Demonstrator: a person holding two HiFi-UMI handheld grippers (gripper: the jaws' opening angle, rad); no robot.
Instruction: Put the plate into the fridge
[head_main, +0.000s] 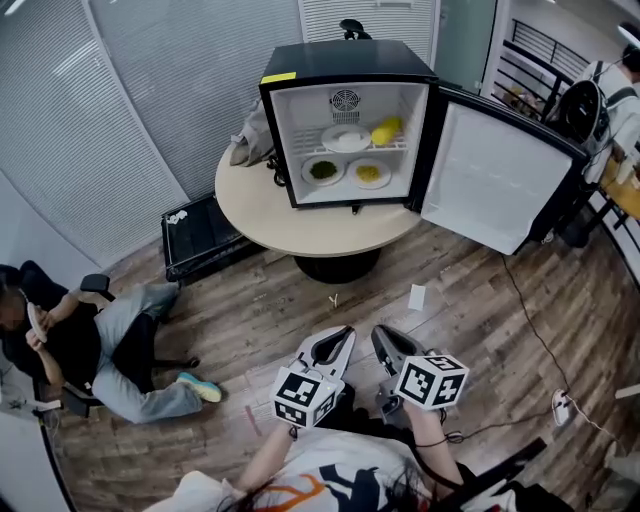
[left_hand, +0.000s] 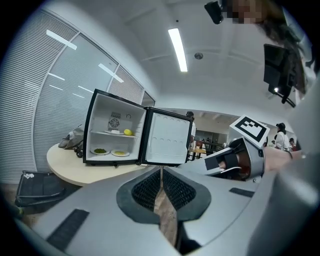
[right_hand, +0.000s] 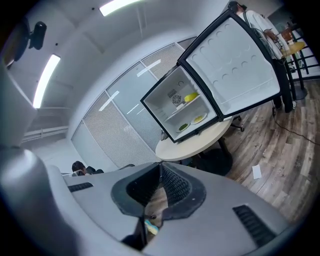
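Both the left tool (head_main: 338, 340) and the right tool (head_main: 386, 342) were closed and empty, well apart from the fridge (head_main: 345, 62) already holding the plates (head_main: 346, 138), so shutting its door (head_main: 500, 180) seemed next.

Bright, even light from ceiling strips (left_hand: 177, 49); heavy fisheye bending, dark vignetted corners.

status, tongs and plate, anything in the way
Left tongs and right tongs shut, empty, held low. Three white round plates inside the small black fridge, door open. Nothing seen blocking.
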